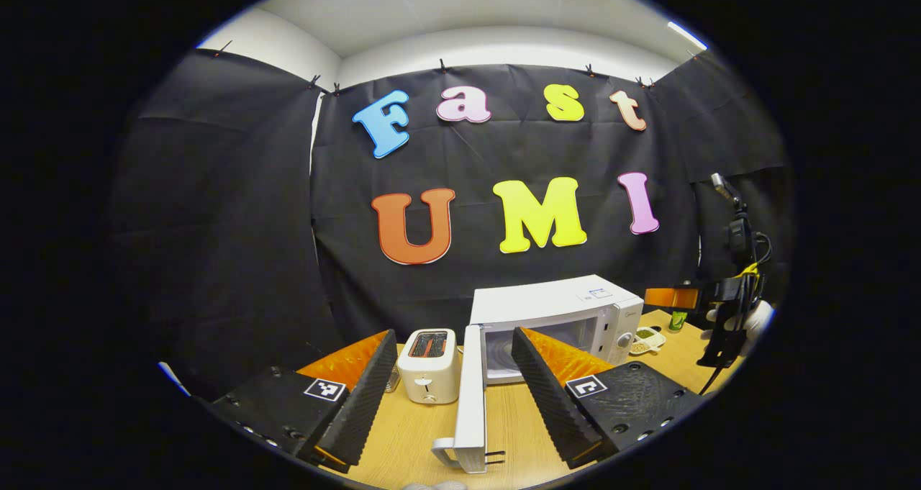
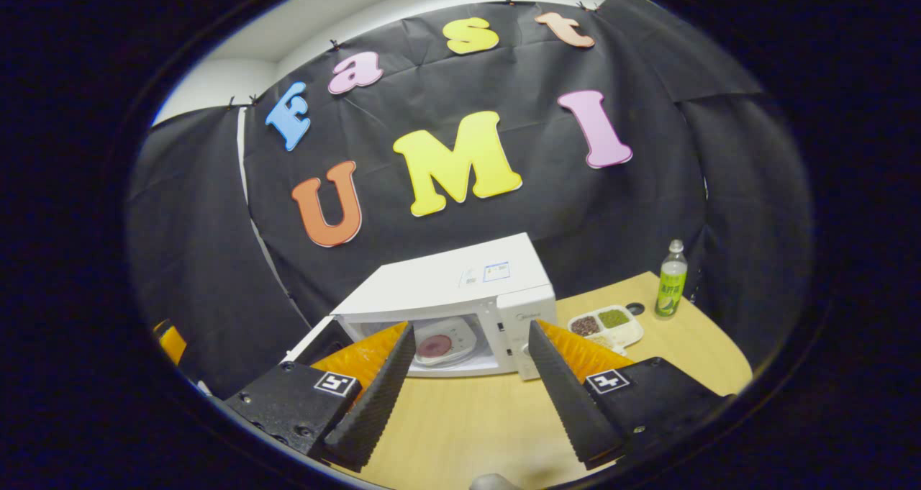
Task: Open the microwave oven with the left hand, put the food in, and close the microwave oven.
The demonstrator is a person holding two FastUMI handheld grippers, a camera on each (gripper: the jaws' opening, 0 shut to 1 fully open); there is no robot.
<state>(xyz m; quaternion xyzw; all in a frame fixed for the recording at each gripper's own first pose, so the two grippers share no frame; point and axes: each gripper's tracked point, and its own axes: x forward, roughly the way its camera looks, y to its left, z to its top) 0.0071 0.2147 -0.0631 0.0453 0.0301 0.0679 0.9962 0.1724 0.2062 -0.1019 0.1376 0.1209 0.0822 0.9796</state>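
The white microwave (image 1: pixel 557 310) stands at the back of the wooden table with its door (image 1: pixel 471 386) swung wide open toward me. The door's edge lies between the fingers of my left gripper (image 1: pixel 460 404), which stands open and apart from it on both sides. In the right gripper view the microwave (image 2: pixel 460 288) shows its cavity, where a white plate with dark red food (image 2: pixel 440 346) rests. My right gripper (image 2: pixel 468 393) is open and holds nothing, a short way in front of the cavity. It also appears at the far right of the left gripper view as the right gripper (image 1: pixel 723 310), with a gloved hand (image 1: pixel 755 321).
A white toaster (image 1: pixel 429 364) stands left of the open door. Right of the microwave lie a compartment tray of food (image 2: pixel 608 324), a small dark disc (image 2: pixel 634 308) and a green-labelled bottle (image 2: pixel 670 280). Bare tabletop (image 2: pixel 460 425) lies in front of the microwave.
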